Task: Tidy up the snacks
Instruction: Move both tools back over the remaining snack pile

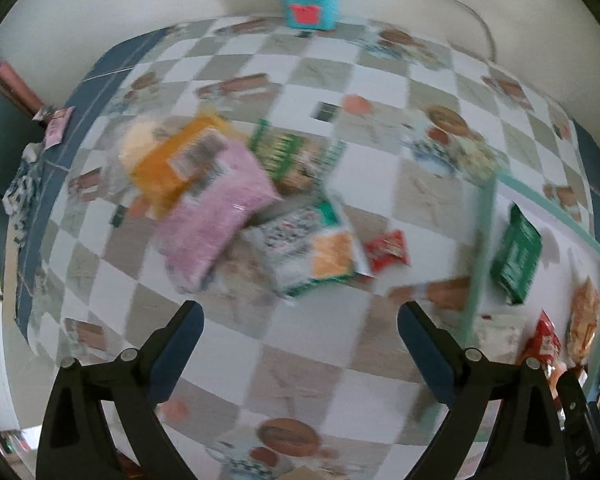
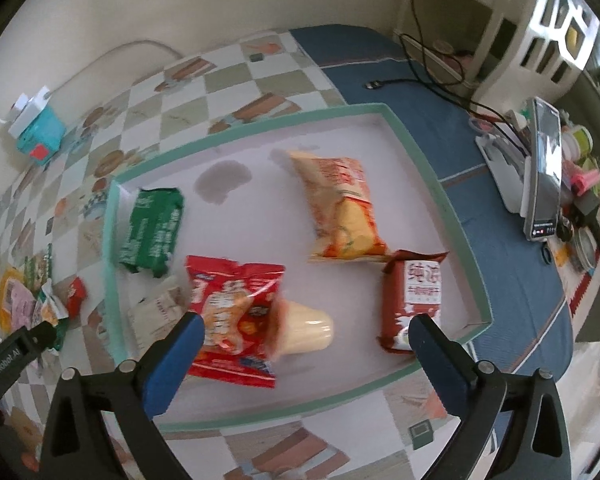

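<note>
**Inspector:** Nearest the right gripper, a red snack bag lies just ahead of its left finger, overlapping a pale cup on its side between the two fingers. Jaws spread wide, nothing gripped.

**Clerk:** Count inside the tray?

**Inspector:** One white tray with a green rim. Six items in it: the red bag, the cup, one brown-red packet just ahead of the right finger, one orange bag further ahead between the fingers, one green packet ahead and left of the left finger, and one pale wrapper beside that finger.

**Clerk:** And the left gripper?

**Inspector:** Jaws spread wide, empty, over bare checked tablecloth. Ahead of them sits one loose pile, blurred. I make out five pieces: one pink bag, one orange packet, one green packet, one white-and-green bag, and one small red sachet ahead of the right finger. More may be underneath; I cannot tell.

**Clerk:** Anything else?

**Inspector:** One teal box far ahead at the wall.
</note>
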`<state>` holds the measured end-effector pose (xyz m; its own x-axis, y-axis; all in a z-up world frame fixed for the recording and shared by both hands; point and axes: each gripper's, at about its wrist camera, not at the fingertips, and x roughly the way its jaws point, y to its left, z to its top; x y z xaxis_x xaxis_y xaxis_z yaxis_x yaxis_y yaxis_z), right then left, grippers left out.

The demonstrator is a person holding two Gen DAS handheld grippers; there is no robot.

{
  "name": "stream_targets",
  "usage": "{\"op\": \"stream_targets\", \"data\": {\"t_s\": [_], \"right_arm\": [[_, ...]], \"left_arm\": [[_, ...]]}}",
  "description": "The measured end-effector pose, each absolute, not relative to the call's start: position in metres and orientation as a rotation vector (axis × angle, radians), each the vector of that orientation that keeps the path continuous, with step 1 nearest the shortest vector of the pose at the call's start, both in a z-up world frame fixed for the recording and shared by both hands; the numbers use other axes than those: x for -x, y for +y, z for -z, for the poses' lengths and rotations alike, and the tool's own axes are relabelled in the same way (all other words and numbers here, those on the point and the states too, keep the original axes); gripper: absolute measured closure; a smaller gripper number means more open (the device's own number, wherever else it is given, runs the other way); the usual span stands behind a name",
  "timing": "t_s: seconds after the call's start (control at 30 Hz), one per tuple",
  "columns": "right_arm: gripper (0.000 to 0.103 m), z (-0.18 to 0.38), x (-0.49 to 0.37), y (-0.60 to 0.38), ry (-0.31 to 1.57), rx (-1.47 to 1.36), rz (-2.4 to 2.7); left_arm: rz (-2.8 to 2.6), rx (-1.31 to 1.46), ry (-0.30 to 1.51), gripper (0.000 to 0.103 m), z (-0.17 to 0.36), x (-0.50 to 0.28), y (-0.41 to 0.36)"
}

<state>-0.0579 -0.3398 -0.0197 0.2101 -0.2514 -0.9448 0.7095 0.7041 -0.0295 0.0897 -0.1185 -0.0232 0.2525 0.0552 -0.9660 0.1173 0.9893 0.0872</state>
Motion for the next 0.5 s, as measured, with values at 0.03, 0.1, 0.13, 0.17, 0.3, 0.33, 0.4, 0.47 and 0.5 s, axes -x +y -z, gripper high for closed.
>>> {"op": "stream_targets", "data": {"t_s": [0.03,0.1,0.13,0.17,0.3,0.33,0.4,0.47,0.5], "right_arm": [[0.000,0.019,0.054,-0.334,1.182,-0.455,0.690],[0.000,0.018,0.046,-0.324,1.183,-0.447,0.673],[0.000,0.018,0.042,-0.318,1.185,-0.443,0.663],[0.000,0.018,0.037,-0.311,1.187,-0.436,0.652],[0.000,0.017,0.020,-0.286,1.194,-0.403,0.611],[0.000,0.017,0.017,-0.280,1.195,-0.397,0.605],[0.000,0.018,0.012,-0.271,1.197,-0.387,0.594],[0.000,0.019,0.005,-0.261,1.202,-0.376,0.582],[0.000,0.020,0.002,-0.256,1.205,-0.371,0.576]], "left_arm": [[0.033,-0.150,1.312,0.005,0.021,-0.093,-0.112],[0.007,-0.145,1.296,0.005,0.016,-0.099,-0.095],[-0.004,-0.141,1.291,0.005,0.014,-0.101,-0.087],[-0.015,-0.137,1.287,0.005,0.013,-0.104,-0.081],[-0.056,-0.109,1.284,0.005,0.010,-0.115,-0.049],[-0.065,-0.098,1.287,0.005,0.010,-0.117,-0.041],[-0.083,-0.075,1.294,0.005,0.011,-0.122,-0.026],[-0.100,-0.055,1.298,0.005,0.012,-0.126,-0.014],[-0.106,-0.049,1.298,0.005,0.012,-0.128,-0.009]]}}
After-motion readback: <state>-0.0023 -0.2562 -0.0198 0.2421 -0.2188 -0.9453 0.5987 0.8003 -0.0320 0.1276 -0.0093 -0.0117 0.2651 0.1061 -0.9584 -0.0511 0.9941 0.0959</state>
